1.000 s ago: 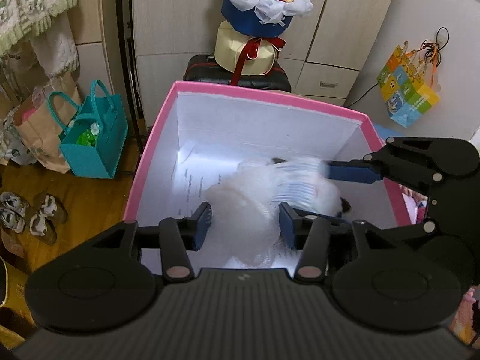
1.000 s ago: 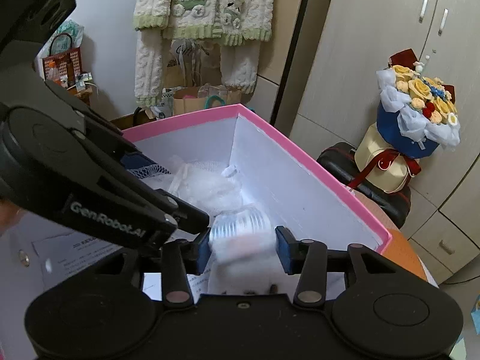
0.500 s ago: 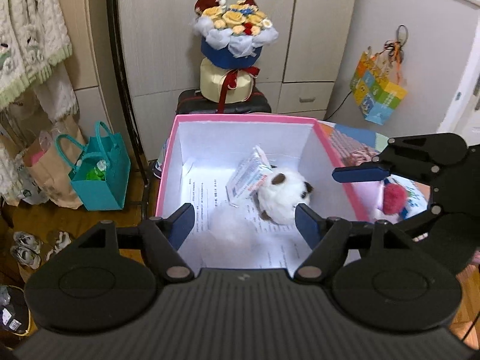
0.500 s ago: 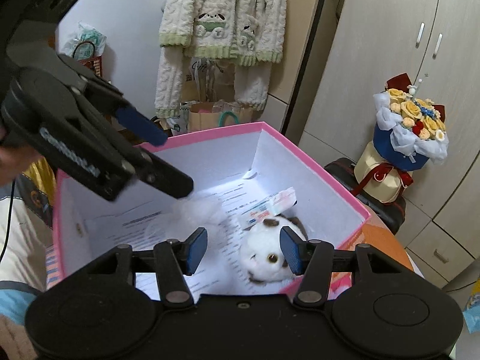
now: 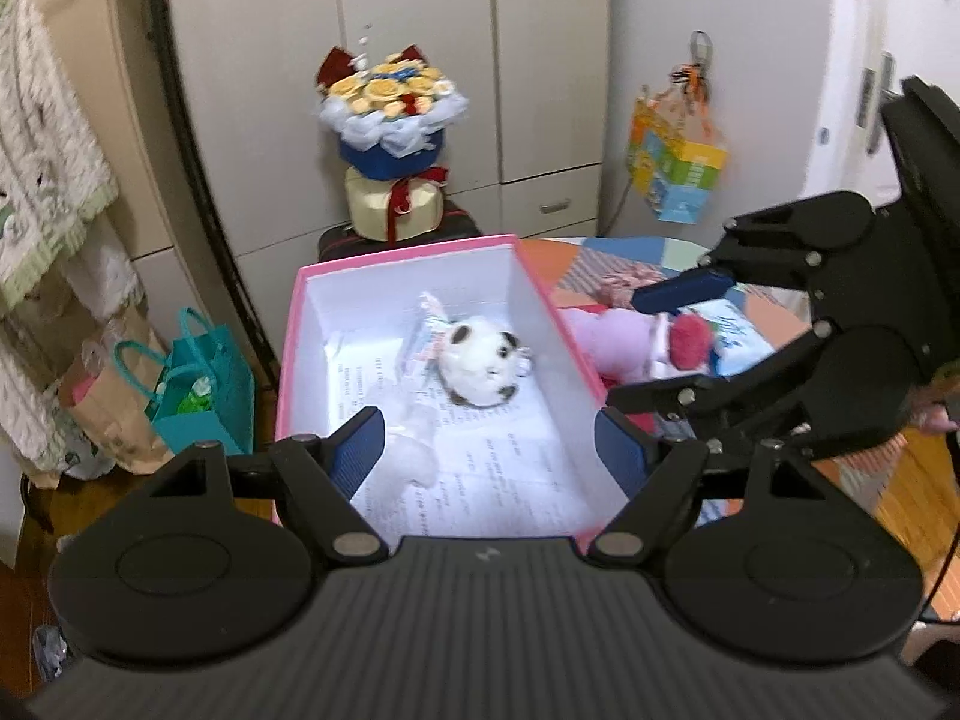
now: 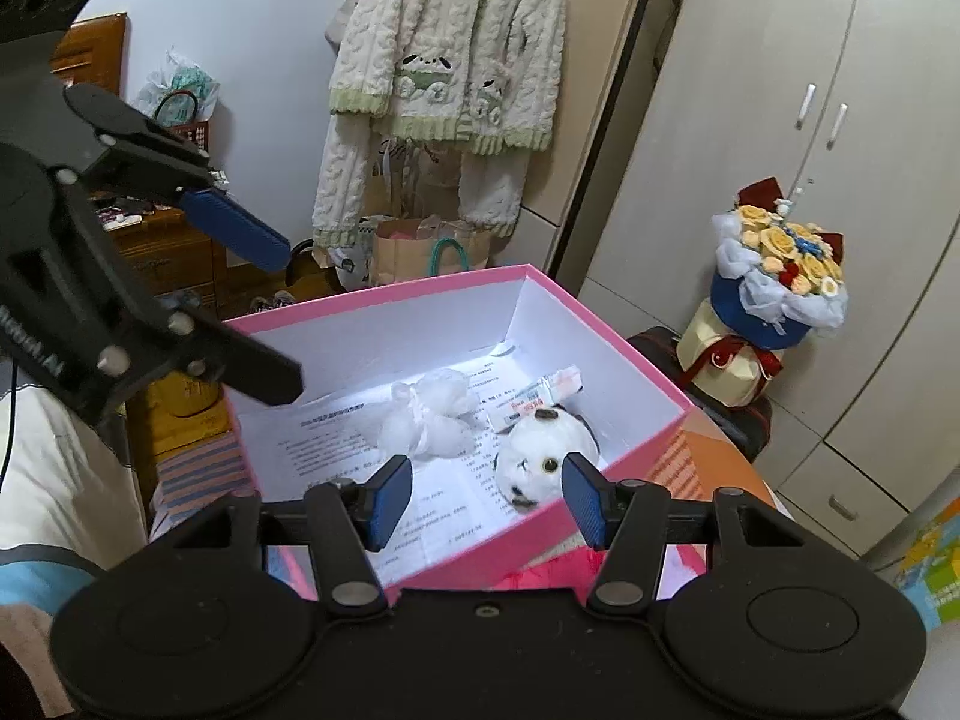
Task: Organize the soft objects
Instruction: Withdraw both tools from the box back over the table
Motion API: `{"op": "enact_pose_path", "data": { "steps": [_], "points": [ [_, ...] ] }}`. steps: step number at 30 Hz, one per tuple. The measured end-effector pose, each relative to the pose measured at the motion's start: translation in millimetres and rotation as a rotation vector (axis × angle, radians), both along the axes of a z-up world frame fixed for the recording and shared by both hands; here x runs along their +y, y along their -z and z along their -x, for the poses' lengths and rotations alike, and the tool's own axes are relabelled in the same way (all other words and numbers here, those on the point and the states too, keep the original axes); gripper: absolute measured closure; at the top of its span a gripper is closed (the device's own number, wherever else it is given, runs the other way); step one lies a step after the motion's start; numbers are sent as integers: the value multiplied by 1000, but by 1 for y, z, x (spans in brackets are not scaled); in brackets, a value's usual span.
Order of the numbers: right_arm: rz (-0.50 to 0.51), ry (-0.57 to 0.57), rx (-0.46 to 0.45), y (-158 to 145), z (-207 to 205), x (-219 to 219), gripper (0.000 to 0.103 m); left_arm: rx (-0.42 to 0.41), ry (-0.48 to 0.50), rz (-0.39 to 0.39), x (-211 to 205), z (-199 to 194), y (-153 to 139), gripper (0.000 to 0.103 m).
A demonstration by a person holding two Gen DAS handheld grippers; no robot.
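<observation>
Plush point(image 5: 480, 369) lies in the pink box point(image 5: 408, 252), left gripper point(image 5: 491, 450) above, jaws just widened, empty. From the right view, right gripper point(image 6: 487, 501) also gapes empty over box rim; mesh puff point(image 6: 429, 420) beside plush.

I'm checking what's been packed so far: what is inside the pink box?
Inside the pink box lie a white plush toy with dark patches, a fluffy white bundle and a small packet, on printed paper. What lies under the paper is covered.
</observation>
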State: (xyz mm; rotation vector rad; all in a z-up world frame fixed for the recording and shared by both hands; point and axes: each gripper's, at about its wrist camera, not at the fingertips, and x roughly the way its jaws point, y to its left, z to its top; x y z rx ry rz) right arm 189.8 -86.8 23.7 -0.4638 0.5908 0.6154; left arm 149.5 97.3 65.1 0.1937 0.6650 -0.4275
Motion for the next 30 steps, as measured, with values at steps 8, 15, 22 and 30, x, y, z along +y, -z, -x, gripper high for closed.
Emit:
{"op": "enact_pose_path", "data": {
  "steps": [8, 15, 22, 30],
  "points": [
    [-21, 48, -21, -16, 37, -36, 35, -50, 108, -20, -33, 41, -10, 18],
    [-158, 111, -46, 2, 72, -107, 29, -39, 164, -63, -69, 51, 9, 17],
    [-219, 223, -26, 34, 78, -167, 28, -29, 225, -55, -107, 41, 27, 17],
    [-240, 300, 7, 62, 58, -203, 27, -2, 239, 6, -144, 15, 48, 18]
  ]
}}
